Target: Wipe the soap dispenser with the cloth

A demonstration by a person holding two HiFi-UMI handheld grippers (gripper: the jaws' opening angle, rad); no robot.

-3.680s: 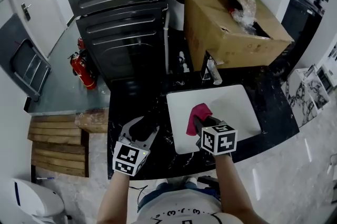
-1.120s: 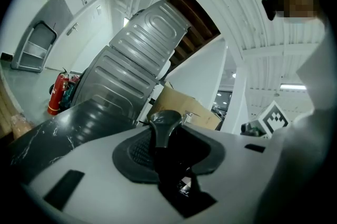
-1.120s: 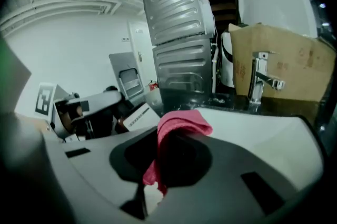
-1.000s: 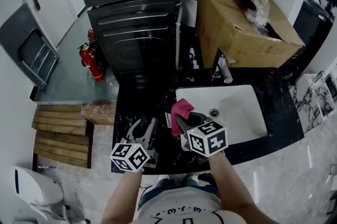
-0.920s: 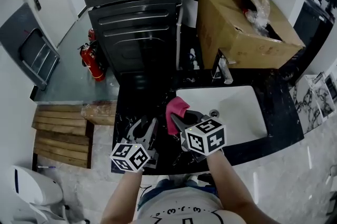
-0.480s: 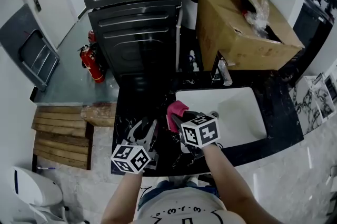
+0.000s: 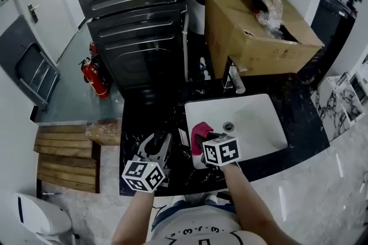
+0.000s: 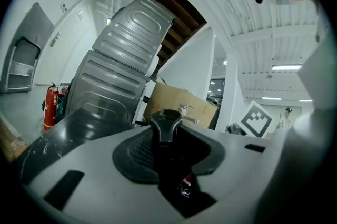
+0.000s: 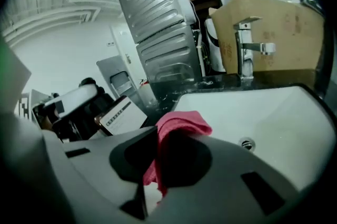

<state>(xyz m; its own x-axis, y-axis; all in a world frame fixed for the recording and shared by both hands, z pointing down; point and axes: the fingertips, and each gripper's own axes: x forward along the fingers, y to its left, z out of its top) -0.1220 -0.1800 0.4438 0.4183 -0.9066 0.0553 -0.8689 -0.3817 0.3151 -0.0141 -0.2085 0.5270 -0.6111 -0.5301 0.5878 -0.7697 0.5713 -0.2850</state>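
Room: You stand at a black stone table (image 7: 144, 117) with a white sink (image 7: 253, 117) set into it. A tap (image 7: 233, 77) and a cardboard box (image 7: 253, 25) sit at 12 o'clock of the sink, and grey appliances (image 7: 132, 8) at 11 o'clock.
Soap dispenser: The soap dispenser (image 8: 166, 122) is black. It is over the near part of the table at 8 o'clock of the sink, carried in your left hand.
Left hand-held gripper: Your left hand-held gripper (image 8: 167, 139) has its jaws partly closed and clamped on the dispenser. The pump head rises just above them.
Cloth: The pink cloth (image 9: 179, 131) is bunched up at 3 o'clock of the dispenser, by the sink's near left corner. It is near the bottle but apart from it.
Right hand-held gripper: Your right hand-held gripper (image 9: 176, 149) is pinched shut on the cloth, with a fold standing out past the tips. I see it touching nothing else.
Step in hand: By my reading, you are bringing the cloth to the dispenser, and no wiping contact is made yet.
Doing it well: Lead with the loose fold, not the jaw tips, so fabric meets the bottle first. Keep the left clamp firm and the bottle steady. Stroke along the body away from the left jaws, then turn the bottle to reach the covered sides.
Risk: A hard push at 9 o'clock could twist the bottle in its clamp or press the pump.
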